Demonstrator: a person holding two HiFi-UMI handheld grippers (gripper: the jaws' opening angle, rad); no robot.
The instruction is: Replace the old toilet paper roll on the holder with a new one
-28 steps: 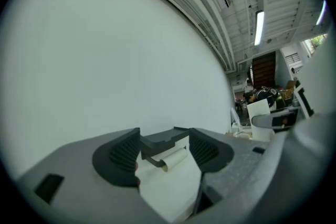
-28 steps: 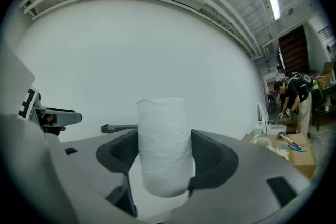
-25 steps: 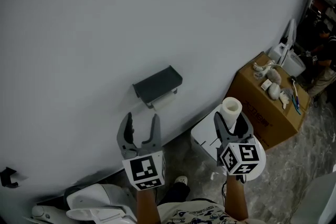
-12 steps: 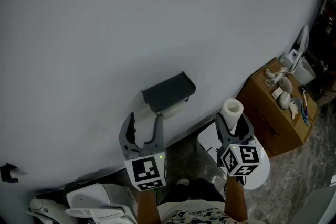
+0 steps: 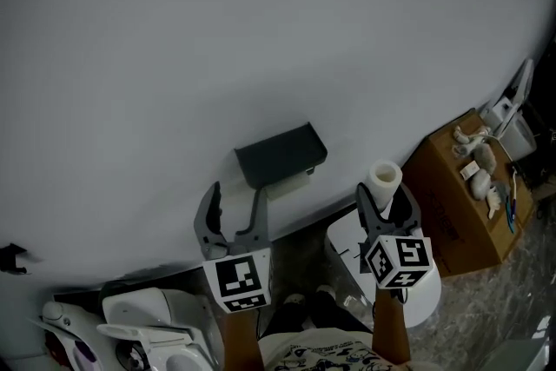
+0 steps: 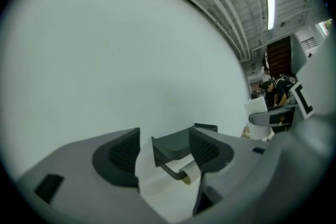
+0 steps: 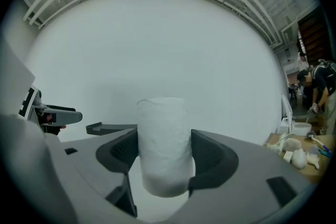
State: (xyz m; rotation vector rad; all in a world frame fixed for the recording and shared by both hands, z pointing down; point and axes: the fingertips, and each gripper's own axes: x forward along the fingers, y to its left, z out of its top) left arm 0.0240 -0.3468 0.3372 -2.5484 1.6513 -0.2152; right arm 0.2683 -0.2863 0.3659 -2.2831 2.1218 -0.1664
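Lower left of centre, the left gripper (image 5: 234, 197) hangs with its jaws spread and nothing between them. It points up at the dark holder (image 5: 280, 154) on the wall, near it but not touching. Under the holder's lid the old roll (image 5: 290, 183), which looks almost spent, sits on its bar. I'd say the swap has hardly begun: that one must come off first. To the right, the right gripper (image 5: 383, 202) is clenched on the new roll (image 5: 383, 179), held upright, apart from the holder. The wall (image 5: 217, 30) is plain pale grey. At far right a cardboard box (image 5: 452, 204) carrying small oddments stands on the mottled floor (image 5: 512, 291).
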